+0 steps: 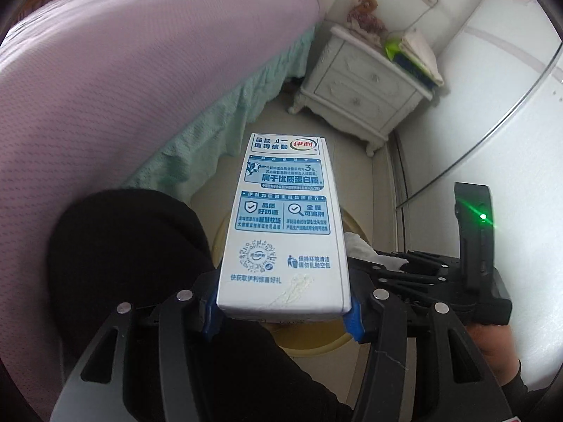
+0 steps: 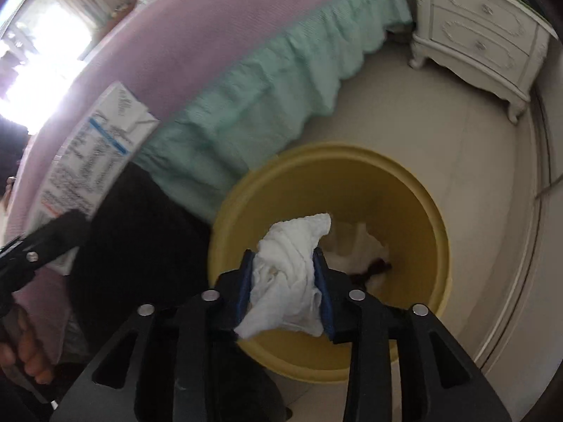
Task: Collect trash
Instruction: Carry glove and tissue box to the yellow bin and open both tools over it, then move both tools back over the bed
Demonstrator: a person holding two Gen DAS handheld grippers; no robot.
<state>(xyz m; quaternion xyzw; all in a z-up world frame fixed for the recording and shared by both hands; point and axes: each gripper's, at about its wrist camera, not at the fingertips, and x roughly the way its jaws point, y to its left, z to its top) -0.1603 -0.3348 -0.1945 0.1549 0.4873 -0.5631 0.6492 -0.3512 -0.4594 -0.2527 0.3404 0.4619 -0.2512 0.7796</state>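
My left gripper (image 1: 283,311) is shut on a white and blue milk carton (image 1: 286,225), held level above the floor; the carton also shows at the left of the right wrist view (image 2: 95,161). My right gripper (image 2: 285,281) is shut on a crumpled white tissue (image 2: 288,274) and holds it over the open yellow bin (image 2: 415,190). The bin holds white paper and a dark scrap at its bottom (image 2: 362,249). In the left wrist view the bin's rim (image 1: 316,346) shows under the carton, with the right gripper (image 1: 422,267) to the right.
A bed with a purple cover (image 1: 105,81) and green skirt (image 2: 267,81) runs along the left. A white nightstand (image 1: 366,88) stands at the far wall, also in the right wrist view (image 2: 482,31). A white wardrobe door (image 1: 492,112) is on the right. The person's black-clad knee (image 1: 126,256) is at the left.
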